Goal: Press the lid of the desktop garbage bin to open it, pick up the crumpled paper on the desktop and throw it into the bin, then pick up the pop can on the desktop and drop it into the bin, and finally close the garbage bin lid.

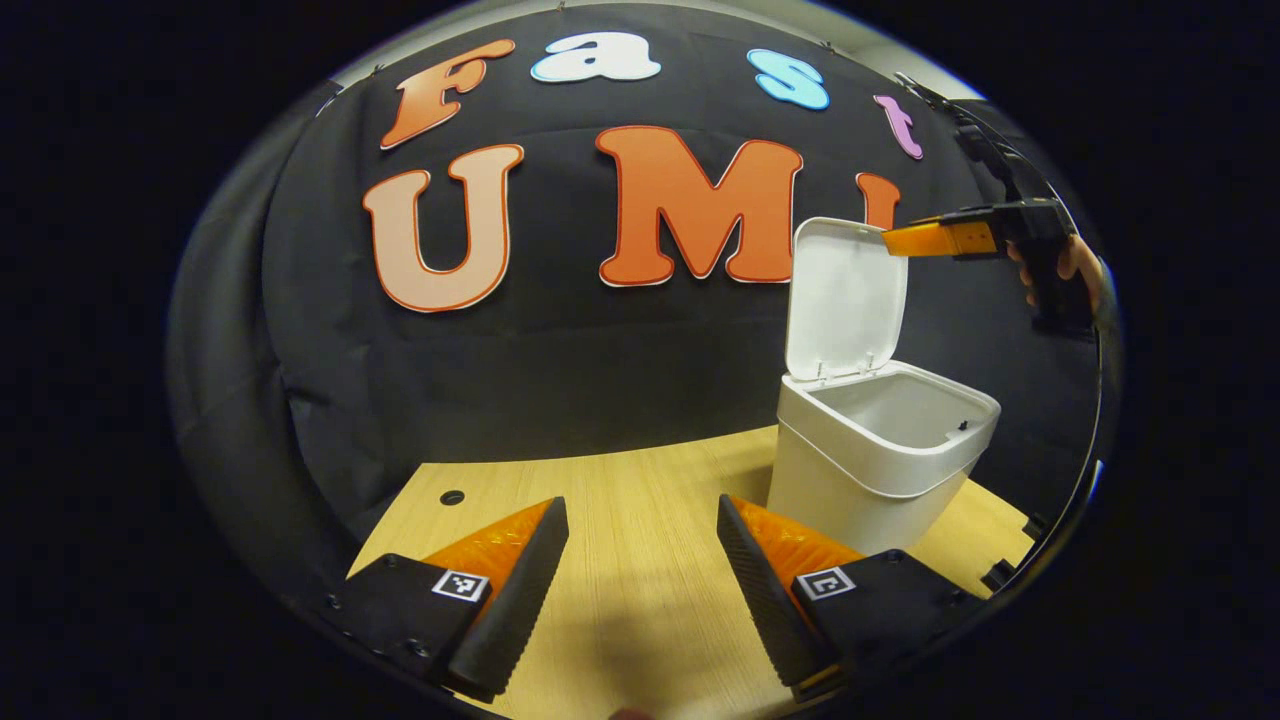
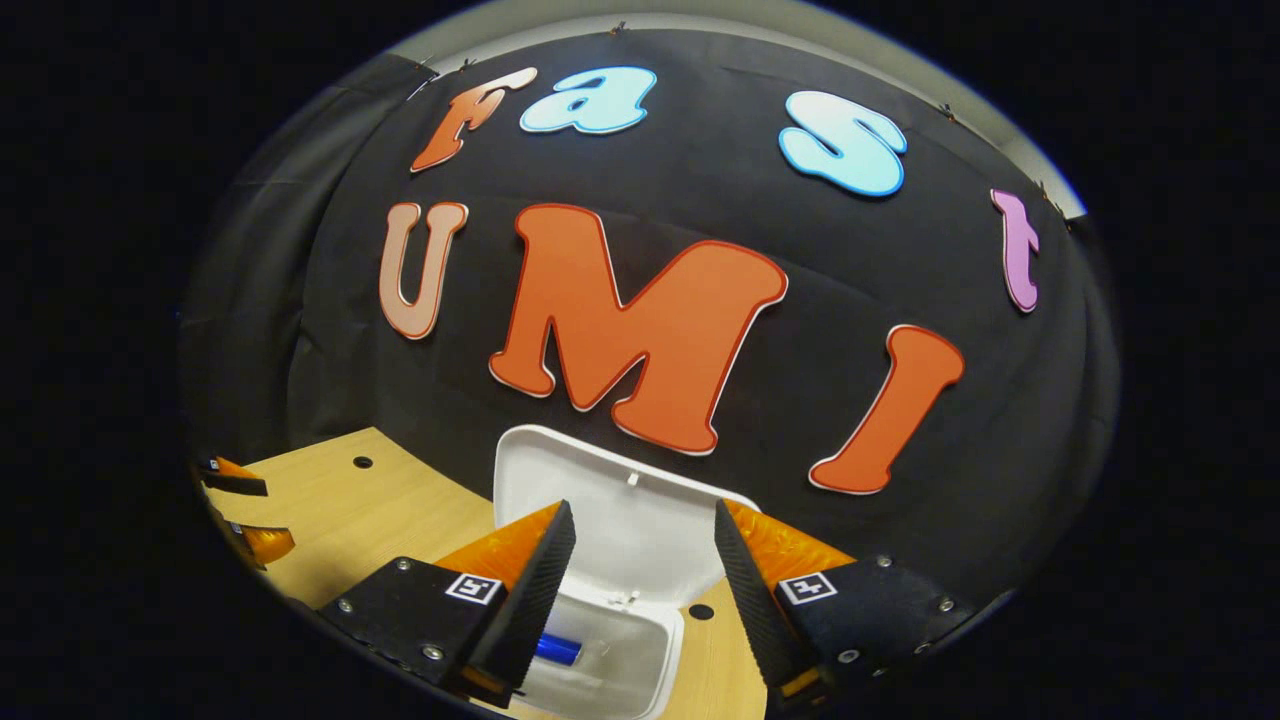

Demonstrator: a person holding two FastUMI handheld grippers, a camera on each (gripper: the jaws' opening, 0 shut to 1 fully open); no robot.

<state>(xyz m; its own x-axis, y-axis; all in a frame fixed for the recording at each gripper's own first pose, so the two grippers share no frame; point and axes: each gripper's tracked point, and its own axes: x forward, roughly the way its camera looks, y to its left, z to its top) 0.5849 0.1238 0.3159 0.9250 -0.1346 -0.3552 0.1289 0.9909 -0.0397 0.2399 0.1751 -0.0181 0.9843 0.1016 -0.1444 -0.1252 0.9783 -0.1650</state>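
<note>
The white garbage bin (image 1: 860, 480) stands on the wooden table (image 1: 640, 600) with its lid (image 1: 845, 300) swung up. My left gripper (image 1: 640, 505) hovers open and empty over bare table, left of the bin. My right gripper (image 1: 935, 240), held in a hand, is up by the lid's top right edge. In the right gripper view, that gripper (image 2: 643, 507) is open and empty above the bin (image 2: 668, 640), with the raised lid (image 2: 630, 530) just ahead. A blue pop can (image 2: 558, 650) lies inside the bin. The left gripper (image 2: 240, 515) shows far to the left.
The table has a small round hole (image 1: 452, 497) near its back left and another hole (image 2: 701, 611) beside the bin. The black cloth wall rises directly behind the table and the bin. The table's right edge (image 1: 1010, 560) runs close past the bin.
</note>
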